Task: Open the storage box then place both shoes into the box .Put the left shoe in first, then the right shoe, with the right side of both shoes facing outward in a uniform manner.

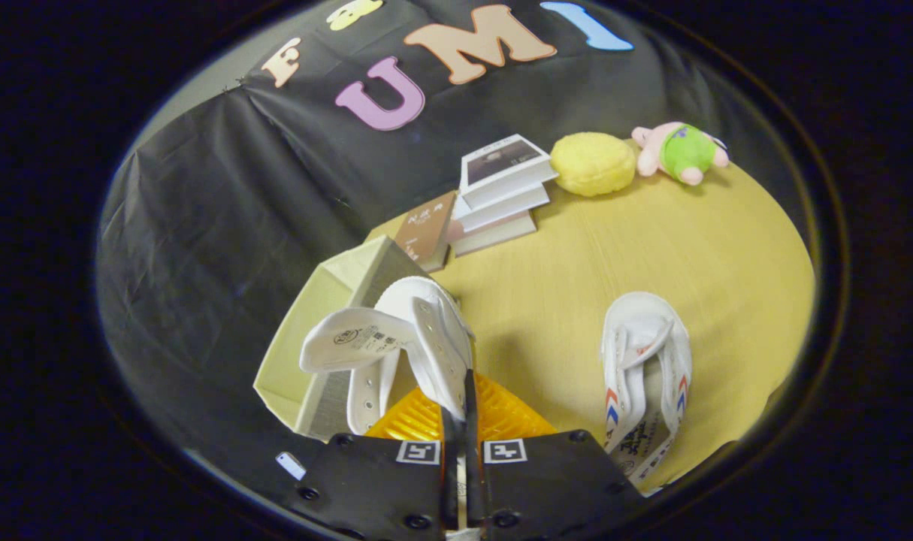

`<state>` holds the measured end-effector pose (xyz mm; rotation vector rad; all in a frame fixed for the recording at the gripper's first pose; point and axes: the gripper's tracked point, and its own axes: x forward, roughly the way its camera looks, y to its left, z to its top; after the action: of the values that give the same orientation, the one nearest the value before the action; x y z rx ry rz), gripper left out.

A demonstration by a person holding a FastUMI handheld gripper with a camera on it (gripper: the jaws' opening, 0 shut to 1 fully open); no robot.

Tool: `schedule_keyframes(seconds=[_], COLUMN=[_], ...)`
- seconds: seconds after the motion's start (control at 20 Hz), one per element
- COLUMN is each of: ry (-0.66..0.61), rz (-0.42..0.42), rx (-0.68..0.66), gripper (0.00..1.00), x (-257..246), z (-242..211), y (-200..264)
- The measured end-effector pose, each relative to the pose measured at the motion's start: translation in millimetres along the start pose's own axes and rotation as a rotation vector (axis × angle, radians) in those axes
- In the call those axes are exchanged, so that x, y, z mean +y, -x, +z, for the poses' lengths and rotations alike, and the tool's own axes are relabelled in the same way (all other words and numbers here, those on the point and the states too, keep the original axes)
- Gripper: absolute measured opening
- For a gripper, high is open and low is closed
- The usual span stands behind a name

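The gripper [460, 421] is pinched nearly closed on the side wall of a white shoe [407, 338], held over the open storage box [317, 315] just ahead-left. The second shoe [644, 376] lies on the yellow table [651, 248] to the right, bare tabletop between. Books [497, 191] sit beyond.

A: State the rear boundary.
B: A black cloth wall [223, 195], creased and wrinkled, hangs behind the table [651, 255].

A: State the work surface.
B: The table has a yellowish wood-grain top with a curved far edge, evenly lit.

A: List the background items.
B: A stack of books [501, 191] lies near the wall; a yellow plush [593, 164] sits just beside it, and a pink toy in green [680, 152] beyond that.
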<state>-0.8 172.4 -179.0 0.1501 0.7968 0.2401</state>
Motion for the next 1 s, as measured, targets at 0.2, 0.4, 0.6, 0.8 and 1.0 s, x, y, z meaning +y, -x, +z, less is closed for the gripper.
schedule_keyframes(seconds=[0.2, 0.4, 0.6, 0.8, 1.0], ry=[0.002, -0.046, -0.096, -0.165, -0.205], rz=[0.059, 0.139, 0.121, 0.028, -0.087], rx=[-0.033, -0.013, 0.056, 0.120, 0.144], gripper=[0.07, 0.07, 0.07, 0.07, 0.07], x=[45, 98, 145, 181, 193], z=[22, 35, 40, 37, 22], y=[23, 29, 6, -35, -72])
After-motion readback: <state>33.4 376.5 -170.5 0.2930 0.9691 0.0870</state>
